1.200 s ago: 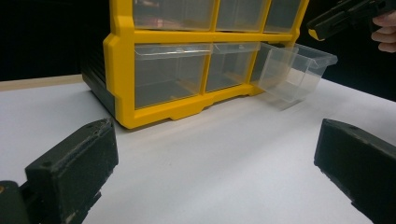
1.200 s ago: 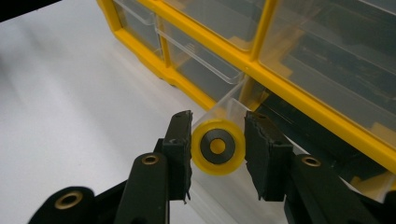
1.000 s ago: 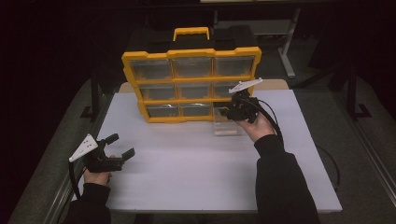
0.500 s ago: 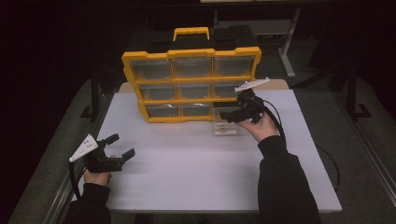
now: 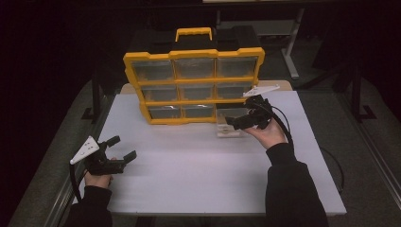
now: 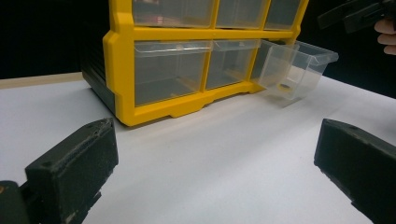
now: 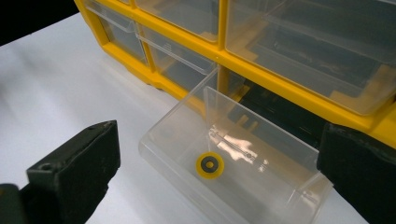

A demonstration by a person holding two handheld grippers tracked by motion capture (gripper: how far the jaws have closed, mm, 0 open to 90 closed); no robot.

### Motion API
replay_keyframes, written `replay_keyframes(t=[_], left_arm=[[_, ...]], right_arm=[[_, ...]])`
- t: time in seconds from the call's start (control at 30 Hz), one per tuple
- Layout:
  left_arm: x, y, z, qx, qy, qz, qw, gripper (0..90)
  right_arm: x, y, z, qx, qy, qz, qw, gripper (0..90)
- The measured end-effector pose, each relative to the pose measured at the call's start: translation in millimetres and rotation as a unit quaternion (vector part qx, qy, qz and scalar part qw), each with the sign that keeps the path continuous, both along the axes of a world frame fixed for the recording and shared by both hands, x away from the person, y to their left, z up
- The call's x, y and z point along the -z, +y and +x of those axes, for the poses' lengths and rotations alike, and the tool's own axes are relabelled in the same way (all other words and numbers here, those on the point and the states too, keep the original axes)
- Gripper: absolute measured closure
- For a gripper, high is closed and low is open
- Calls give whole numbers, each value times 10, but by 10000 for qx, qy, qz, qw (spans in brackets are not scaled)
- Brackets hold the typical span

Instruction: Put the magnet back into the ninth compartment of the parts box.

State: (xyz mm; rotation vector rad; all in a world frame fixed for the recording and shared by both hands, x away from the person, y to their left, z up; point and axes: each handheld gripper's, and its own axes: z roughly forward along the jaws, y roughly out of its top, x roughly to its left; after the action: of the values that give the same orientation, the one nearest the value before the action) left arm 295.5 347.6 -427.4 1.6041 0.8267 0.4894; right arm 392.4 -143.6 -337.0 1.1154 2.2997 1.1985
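A yellow drawer cabinet (image 5: 194, 85) is shown upright at the far side of the white table (image 5: 198, 175); its lower right clear drawer (image 7: 233, 177) is pulled out and rests on the table in front of its slot. A small yellow ring (image 7: 209, 164), apparently a washer though its exact kind is hard to tell, lies on the drawer floor. The right gripper (image 5: 236, 122) is held just above the drawer; its jaws have just been opening and stand wide apart with nothing between them, so the drop of the ring into the drawer is judged to be complete. The left gripper (image 5: 120, 147) is held low at the near left corner, well apart from the cabinet; its jaws are spread wide and hold nothing. The next move is judged to be the return of the drawer to its slot; a square push on the drawer front would be called for, since the drawer sits slightly askew. The neighbouring drawers are closed; nothing else on the table stands in the way.
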Motion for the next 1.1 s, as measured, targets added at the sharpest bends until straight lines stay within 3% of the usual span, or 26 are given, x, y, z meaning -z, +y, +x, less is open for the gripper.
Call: replay_keyframes(t=[0.5, 1.1], left_arm=[[0, 0, 3, -9, -7, -4, 10000, 0], [4, -10, 10, -14, -18, -2, 10000, 0]], right_arm=[[2, -152, -161, 91, -205, 239, 9995, 0], [138, -366, -395, 204, -454, 523, 9974, 0]])
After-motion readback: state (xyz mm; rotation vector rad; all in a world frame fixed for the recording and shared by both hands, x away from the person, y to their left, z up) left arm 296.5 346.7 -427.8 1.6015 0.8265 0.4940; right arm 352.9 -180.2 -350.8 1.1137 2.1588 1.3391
